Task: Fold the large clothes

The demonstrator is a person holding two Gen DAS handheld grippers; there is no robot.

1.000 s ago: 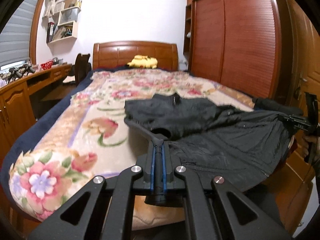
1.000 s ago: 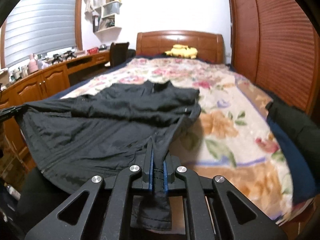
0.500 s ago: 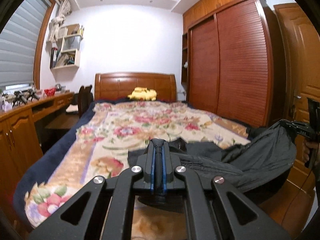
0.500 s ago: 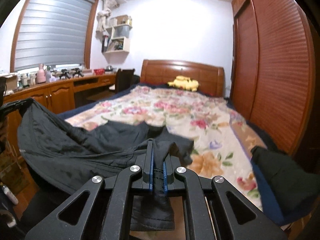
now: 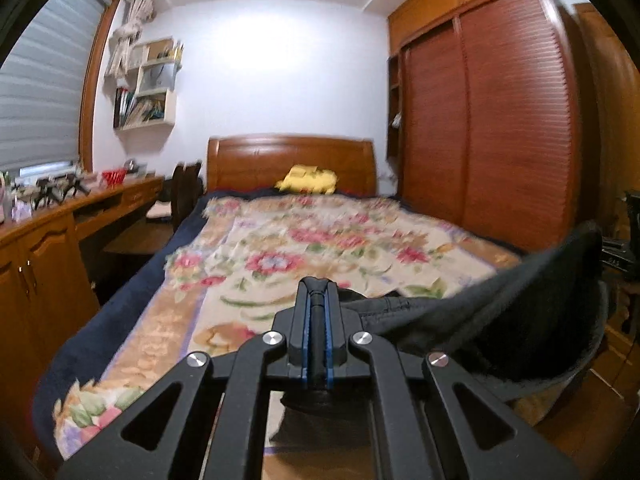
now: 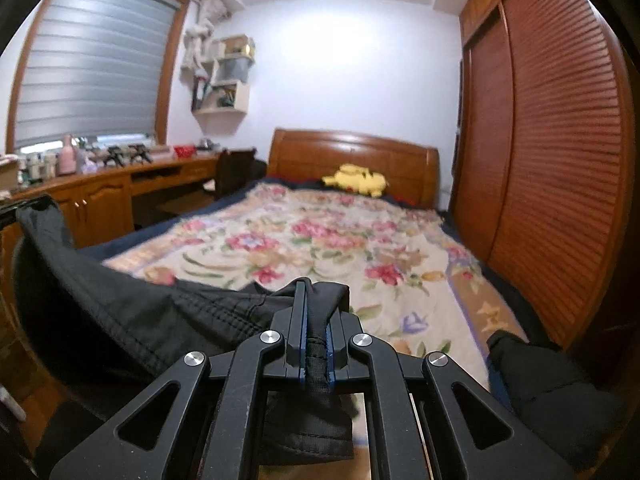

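A large black jacket [image 5: 500, 320] hangs stretched between my two grippers above the foot of the bed. My left gripper [image 5: 316, 292] is shut on one edge of the jacket. The fabric sags away to the right, toward the right gripper [image 5: 618, 252] at the frame edge. In the right wrist view my right gripper [image 6: 316, 300] is shut on the jacket's other edge. The jacket [image 6: 132, 312] runs left from there to the left gripper [image 6: 16, 208]. Most of the jacket hangs below both views.
The bed with a floral blanket [image 5: 312, 248] lies ahead, with a yellow plush [image 5: 308, 178] at the wooden headboard. A wooden desk [image 5: 60, 216] and a chair stand to the left. A slatted wardrobe [image 5: 488, 140] stands to the right. Another dark garment [image 6: 548, 380] lies at the bed's right corner.
Both grippers have risen and lifted the jacket off the blanket. The jacket lay spread on the bed a second ago and now hangs between them. Both views now point higher.
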